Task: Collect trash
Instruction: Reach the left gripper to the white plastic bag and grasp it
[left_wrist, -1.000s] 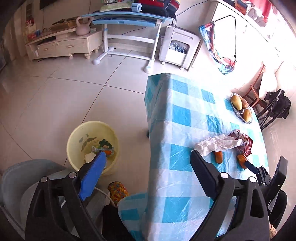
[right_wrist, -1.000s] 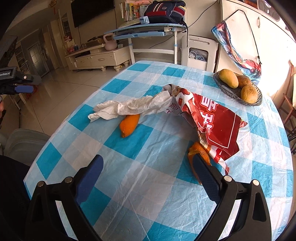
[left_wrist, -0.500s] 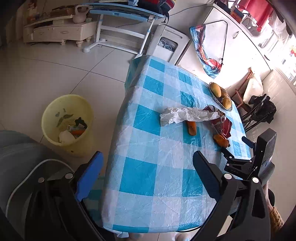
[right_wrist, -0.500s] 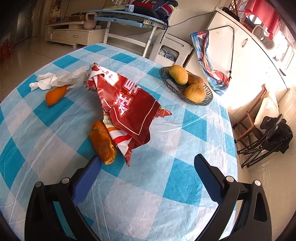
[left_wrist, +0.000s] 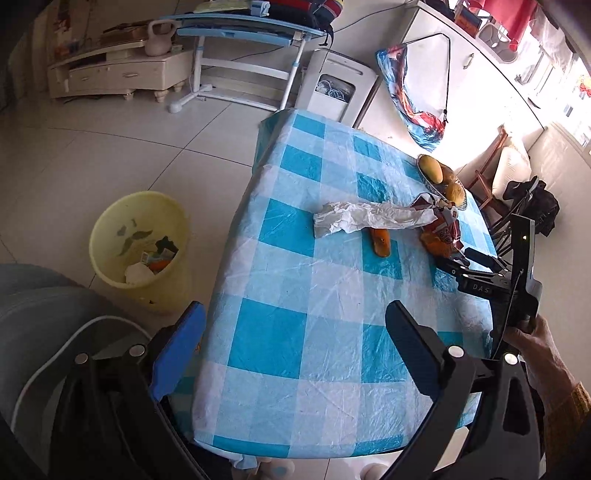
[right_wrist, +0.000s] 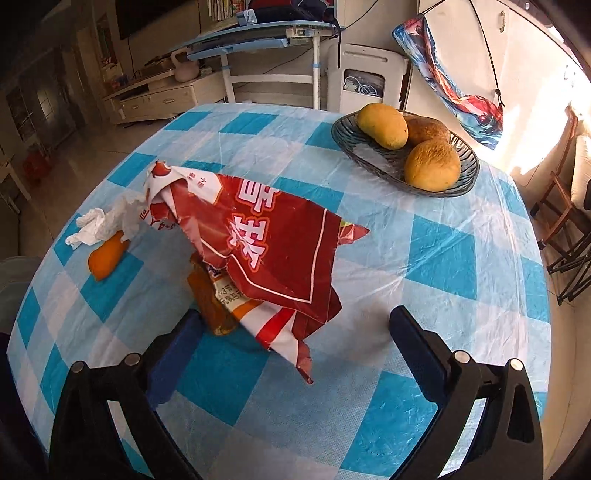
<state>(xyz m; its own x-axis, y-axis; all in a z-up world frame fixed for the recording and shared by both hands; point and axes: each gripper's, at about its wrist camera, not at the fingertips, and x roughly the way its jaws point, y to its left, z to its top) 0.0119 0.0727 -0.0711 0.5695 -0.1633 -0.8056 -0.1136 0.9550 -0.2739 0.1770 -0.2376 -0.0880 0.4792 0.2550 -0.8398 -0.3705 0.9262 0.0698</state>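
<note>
A red snack wrapper (right_wrist: 266, 243) lies tented on the blue-checked table (right_wrist: 436, 258), partly covering an orange peel (right_wrist: 212, 299). A crumpled white tissue (right_wrist: 103, 223) and a second orange peel (right_wrist: 107, 258) lie to its left. My right gripper (right_wrist: 295, 319) is open, its fingers either side of the wrapper's near corner. The left wrist view shows the tissue (left_wrist: 362, 219), both peels (left_wrist: 380, 242), the wrapper (left_wrist: 441, 225) and the right gripper (left_wrist: 461, 260) beside it. My left gripper (left_wrist: 295, 312) is open and empty over the table's near end. A yellow bin (left_wrist: 138, 236) holding trash stands on the floor to the left.
A dark bowl (right_wrist: 369, 155) of mangoes sits at the table's far right. A grey chair (left_wrist: 44, 314) is near the bin. Folding chairs (left_wrist: 532, 206) stand right of the table, with a desk (left_wrist: 251, 29) and cabinet behind. A hand (left_wrist: 535, 343) holds the right gripper.
My left gripper has swung from over the bin to above the table's near end. The right gripper has moved in on the red wrapper, which now sits just ahead of its fingers.
</note>
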